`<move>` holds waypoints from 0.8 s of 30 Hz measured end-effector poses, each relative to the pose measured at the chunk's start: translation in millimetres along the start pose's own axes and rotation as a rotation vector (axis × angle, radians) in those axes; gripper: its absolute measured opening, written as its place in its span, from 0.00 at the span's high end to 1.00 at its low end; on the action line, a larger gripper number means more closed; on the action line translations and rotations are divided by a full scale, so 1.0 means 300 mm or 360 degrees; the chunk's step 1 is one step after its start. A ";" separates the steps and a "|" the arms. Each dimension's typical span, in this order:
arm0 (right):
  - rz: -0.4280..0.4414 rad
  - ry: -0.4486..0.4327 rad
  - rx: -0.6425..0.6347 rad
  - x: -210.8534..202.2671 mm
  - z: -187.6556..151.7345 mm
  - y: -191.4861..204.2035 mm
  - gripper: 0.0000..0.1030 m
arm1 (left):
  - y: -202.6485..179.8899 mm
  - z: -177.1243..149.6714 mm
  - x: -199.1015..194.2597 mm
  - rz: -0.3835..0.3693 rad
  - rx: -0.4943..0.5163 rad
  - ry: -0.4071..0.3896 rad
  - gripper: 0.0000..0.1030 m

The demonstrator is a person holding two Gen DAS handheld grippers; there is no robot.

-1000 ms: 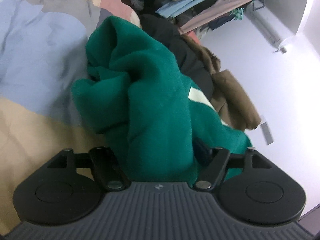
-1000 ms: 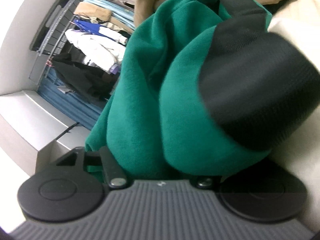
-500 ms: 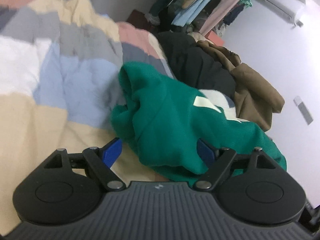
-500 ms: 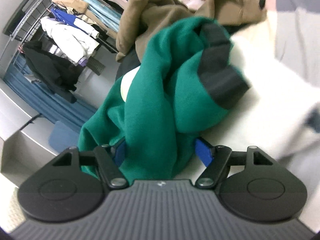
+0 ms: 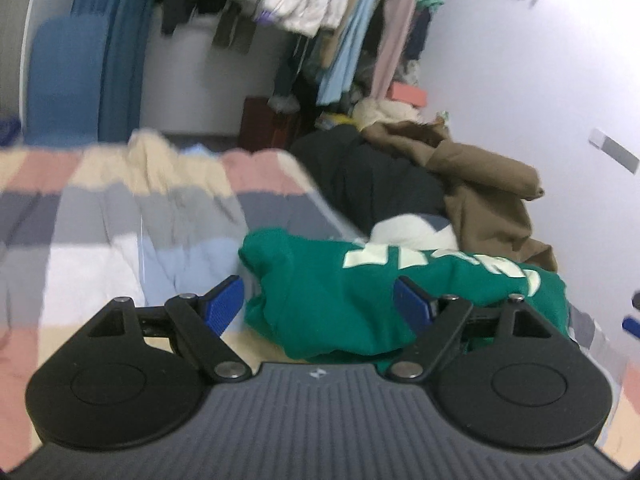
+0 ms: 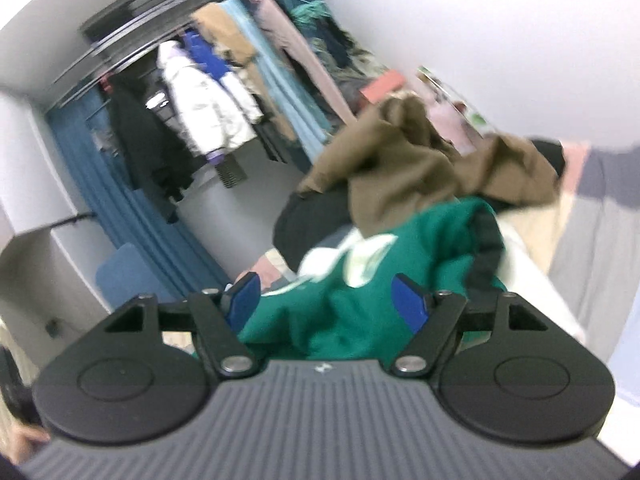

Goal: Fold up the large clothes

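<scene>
A green sweatshirt [image 5: 340, 292] with pale lettering [image 5: 400, 258] lies crumpled on the patchwork bed cover [image 5: 120, 216]. My left gripper [image 5: 316, 296] hovers above and in front of it, open, both blue pads [image 5: 224, 300] bare. In the right wrist view the same sweatshirt [image 6: 440, 232] shows its black ribbed band [image 6: 486, 248]. My right gripper [image 6: 326, 290] is open over the garment's near end, and neither pad presses on the cloth. The picture is blurred by motion.
A brown garment [image 5: 488, 184], a black one [image 5: 380, 184] and a white one [image 5: 412, 232] are piled behind the sweatshirt against the white wall [image 5: 520, 80]. Clothes hang on a rack [image 5: 320, 8] beyond the bed, next to a blue curtain [image 5: 120, 40].
Both grippers let go of the green sweatshirt and lifted away, rolling towards level. The sweatshirt dropped out of the jaws and now lies lower and farther off on the bed.
</scene>
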State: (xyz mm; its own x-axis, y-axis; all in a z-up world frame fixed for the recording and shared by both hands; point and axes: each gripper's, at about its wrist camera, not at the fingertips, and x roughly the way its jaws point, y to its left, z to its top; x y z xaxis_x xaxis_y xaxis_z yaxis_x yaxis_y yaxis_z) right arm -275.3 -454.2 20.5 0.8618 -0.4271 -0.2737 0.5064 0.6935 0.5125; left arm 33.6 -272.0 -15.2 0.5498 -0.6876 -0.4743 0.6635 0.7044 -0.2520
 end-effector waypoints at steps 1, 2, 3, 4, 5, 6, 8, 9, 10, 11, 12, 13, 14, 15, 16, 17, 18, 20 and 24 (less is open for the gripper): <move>0.0011 -0.0004 -0.0035 -0.013 -0.003 0.028 0.27 | -0.017 0.005 -0.029 -0.0005 0.0030 -0.0018 0.18; 0.0022 -0.0010 -0.0076 -0.022 -0.002 0.059 0.27 | -0.033 0.009 -0.060 -0.0012 0.0054 -0.0039 0.17; 0.0032 -0.0018 -0.0104 -0.033 -0.005 0.084 0.27 | -0.049 0.012 -0.092 -0.0020 0.0070 -0.0069 0.17; 0.0042 -0.0027 -0.0142 -0.043 -0.006 0.113 0.27 | -0.063 0.012 -0.120 -0.0025 0.0089 -0.0096 0.17; 0.0043 -0.0032 -0.0174 -0.050 -0.006 0.138 0.27 | -0.079 0.010 -0.146 -0.0019 0.0115 -0.0117 0.17; 0.0035 -0.0044 -0.0203 -0.058 -0.008 0.160 0.27 | -0.093 0.006 -0.174 -0.0022 0.0136 -0.0143 0.17; 0.0026 -0.0044 -0.0256 -0.074 -0.010 0.209 0.27 | -0.109 -0.008 -0.220 -0.0035 0.0151 -0.0180 0.17; 0.0030 -0.0036 -0.0284 -0.078 -0.012 0.231 0.27 | -0.120 -0.018 -0.236 -0.0032 0.0173 -0.0195 0.17; 0.0030 -0.0036 -0.0313 -0.084 -0.015 0.253 0.27 | -0.130 -0.028 -0.254 -0.0023 0.0201 -0.0208 0.17; 0.0028 -0.0039 -0.0342 -0.089 -0.021 0.272 0.27 | -0.135 -0.037 -0.269 -0.0022 0.0216 -0.0217 0.17; 0.0023 -0.0038 -0.0369 -0.093 -0.027 0.290 0.27 | -0.138 -0.047 -0.285 -0.0028 0.0214 -0.0222 0.17; 0.0020 -0.0029 -0.0389 -0.094 -0.036 0.305 0.27 | -0.135 -0.056 -0.297 -0.0041 0.0198 -0.0224 0.17; 0.0018 -0.0014 -0.0403 -0.093 -0.048 0.318 0.27 | -0.136 -0.065 -0.314 -0.0057 0.0186 -0.0231 0.17; 0.0020 0.0000 -0.0412 -0.093 -0.058 0.329 0.27 | -0.141 -0.074 -0.328 -0.0062 0.0191 -0.0239 0.17; 0.0022 0.0013 -0.0421 -0.092 -0.071 0.337 0.27 | -0.150 -0.082 -0.341 -0.0051 0.0207 -0.0247 0.17; 0.0018 0.0023 -0.0435 -0.092 -0.085 0.346 0.27 | -0.159 -0.090 -0.356 -0.0038 0.0226 -0.0255 0.17; 0.0015 0.0032 -0.0449 -0.094 -0.099 0.358 0.27 | -0.162 -0.096 -0.364 -0.0036 0.0236 -0.0260 0.16; 0.0011 0.0062 -0.0478 -0.094 -0.126 0.375 0.27 | -0.171 -0.112 -0.390 -0.0051 0.0241 -0.0260 0.15; 0.0009 0.0129 -0.0498 -0.094 -0.180 0.398 0.27 | -0.185 -0.143 -0.426 -0.0070 0.0252 -0.0254 0.10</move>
State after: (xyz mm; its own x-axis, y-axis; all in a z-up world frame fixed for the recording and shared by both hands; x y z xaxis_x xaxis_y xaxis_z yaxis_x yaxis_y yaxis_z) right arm -237.5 -328.0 45.5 0.8578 -0.3837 -0.3419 0.4750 0.8459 0.2427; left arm -95.4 -215.6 23.1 0.5836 -0.7449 -0.3232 0.7529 0.6455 -0.1282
